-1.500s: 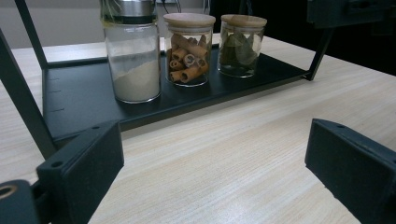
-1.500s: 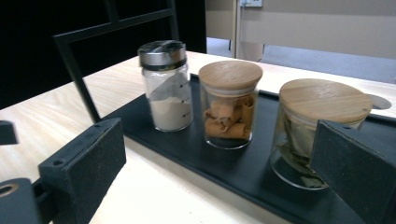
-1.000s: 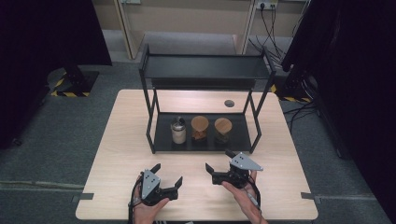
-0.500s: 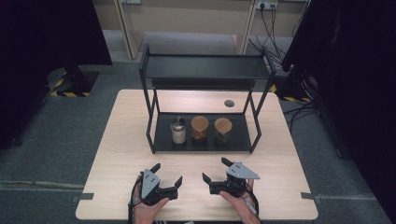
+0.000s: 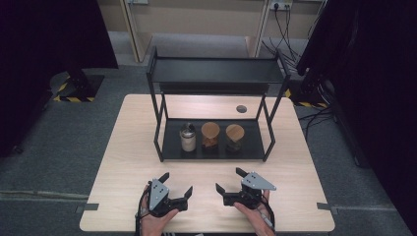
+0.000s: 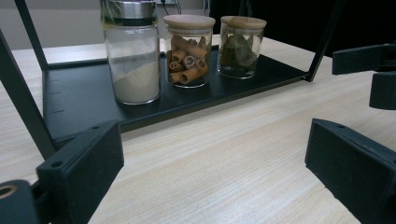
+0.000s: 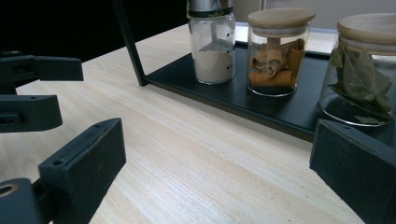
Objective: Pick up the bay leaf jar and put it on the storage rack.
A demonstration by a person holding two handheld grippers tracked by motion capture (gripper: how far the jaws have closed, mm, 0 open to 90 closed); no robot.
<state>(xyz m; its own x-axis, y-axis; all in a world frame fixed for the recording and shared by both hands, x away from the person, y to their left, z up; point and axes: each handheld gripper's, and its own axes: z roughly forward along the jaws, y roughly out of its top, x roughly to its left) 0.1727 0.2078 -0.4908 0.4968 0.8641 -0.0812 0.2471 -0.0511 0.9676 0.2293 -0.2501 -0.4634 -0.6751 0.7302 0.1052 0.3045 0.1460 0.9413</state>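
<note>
both claws rest near the tabletop's [image 5: 128, 162] front edge, the left claw [image 5: 177, 186] and right claw [image 5: 229, 180] each spread wide and holding nothing. on the rack's [image 5: 248, 147] bottom shelf, toward the middle, stand the powder jar [image 5: 188, 138], cinnamon jar [image 5: 210, 135] and leaf jar [image 5: 234, 137] in a row.

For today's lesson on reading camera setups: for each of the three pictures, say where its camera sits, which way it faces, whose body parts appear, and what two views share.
High view: above the person's side, facing forward and down on the table; hands, left gripper, right gripper.
Left gripper view: low on the left gripper, facing the rack; own open jaws.
Right gripper view: low on the right gripper, facing the rack; own open jaws.
Shared: the powder jar, cinnamon jar, leaf jar.
</note>
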